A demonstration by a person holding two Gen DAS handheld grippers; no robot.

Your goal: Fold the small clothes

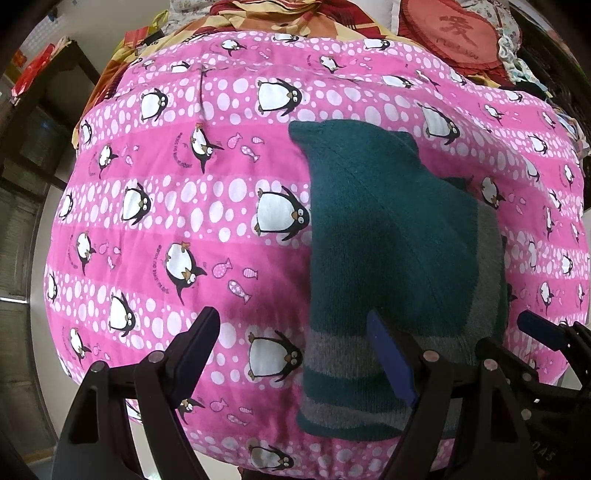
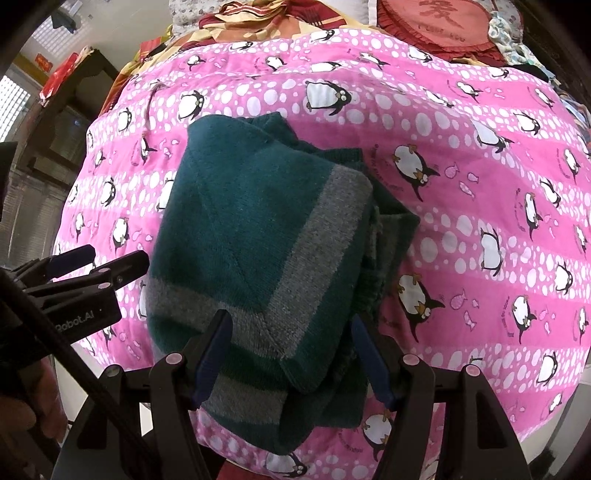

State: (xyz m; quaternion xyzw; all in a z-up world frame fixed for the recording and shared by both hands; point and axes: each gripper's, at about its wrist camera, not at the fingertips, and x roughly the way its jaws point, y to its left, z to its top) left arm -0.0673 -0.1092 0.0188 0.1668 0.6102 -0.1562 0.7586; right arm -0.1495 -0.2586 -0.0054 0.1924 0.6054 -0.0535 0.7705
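A small teal knit sweater with grey stripes (image 1: 391,236) lies folded on a pink penguin-print quilt (image 1: 177,192). My left gripper (image 1: 291,354) is open, above the sweater's near left edge, one finger over the quilt and one over the knit. In the right wrist view the folded sweater (image 2: 258,229) lies in the middle, with a bunched sleeve on its right side. My right gripper (image 2: 291,354) is open over the sweater's near edge and holds nothing. The left gripper (image 2: 96,269) shows at the left, beside the sweater.
The quilt (image 2: 480,184) covers a bed. At its far end lie a red heart cushion (image 1: 454,33) and a patterned yellow-red cover (image 1: 258,18). A dark wooden shelf (image 1: 40,110) stands to the left of the bed.
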